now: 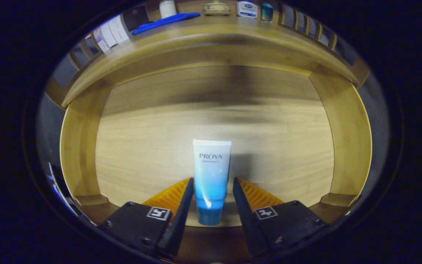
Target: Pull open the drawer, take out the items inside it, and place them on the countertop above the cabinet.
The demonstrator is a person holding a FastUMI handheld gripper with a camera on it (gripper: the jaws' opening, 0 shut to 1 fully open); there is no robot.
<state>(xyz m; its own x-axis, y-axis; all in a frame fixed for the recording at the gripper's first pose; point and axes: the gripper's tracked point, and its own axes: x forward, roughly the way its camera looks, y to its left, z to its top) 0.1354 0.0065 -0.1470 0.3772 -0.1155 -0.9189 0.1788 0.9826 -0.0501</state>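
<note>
A white-to-blue cosmetic tube (pixel 211 165) with a blue cap stands between my fingers, cap end towards me. My gripper (pixel 213 180) is shut on its lower half, with both fingers pressed against its sides. The tube looks sharp while the wood behind it is smeared. Below and beyond it lies the open wooden drawer (pixel 346 139); its pale floor carries the tube's shadow just to the right. Past the drawer's far wall runs the countertop (pixel 211 33) of the cabinet.
Several things stand on the countertop: a white bottle (pixel 167 8), a long blue item (pixel 165 22), a small lidded dish (pixel 216 8), a white jar (pixel 247 9), a teal bottle (pixel 267 11) and a white-labelled box (pixel 112 33) on the left. Wooden rails (pixel 306 24) edge the top.
</note>
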